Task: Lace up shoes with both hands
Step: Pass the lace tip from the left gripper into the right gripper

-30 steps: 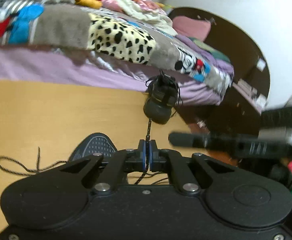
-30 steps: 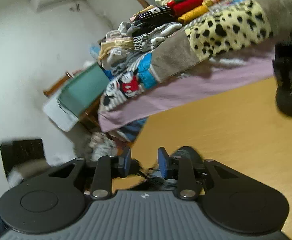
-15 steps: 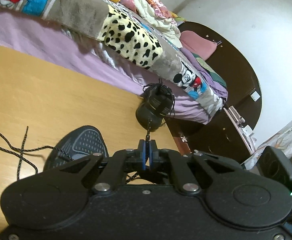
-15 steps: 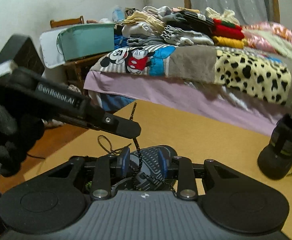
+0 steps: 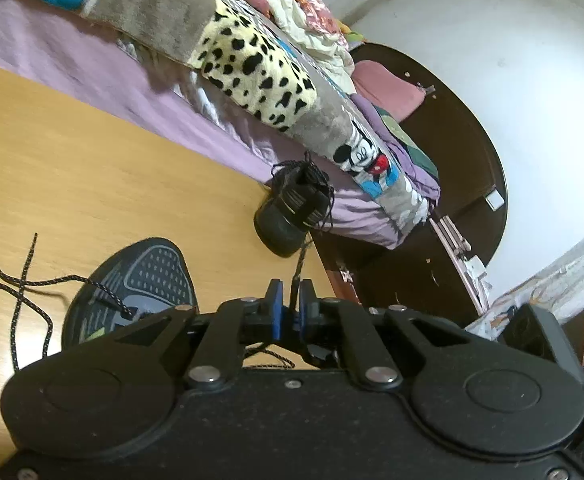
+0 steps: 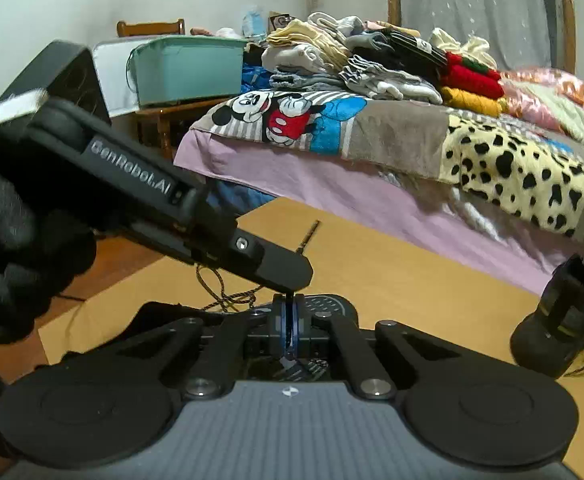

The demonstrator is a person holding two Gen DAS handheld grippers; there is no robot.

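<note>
Readable only: "GenRobot.AI" in pale raised letters along the side of the left gripper (image 6: 292, 286), slanting down toward its tip just above the right gripper's blue pads. No legible wording on the folded clothes behind.

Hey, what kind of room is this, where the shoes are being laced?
Most likely a bedroom. A bed with a patchwork cartoon blanket fills the background, folded clothes are stacked on it, and a dark headboard stands at its end.

near shoe (image 5: 139, 280): dark, toe away | lace (image 5: 19, 292): speckled, loose on board
</note>
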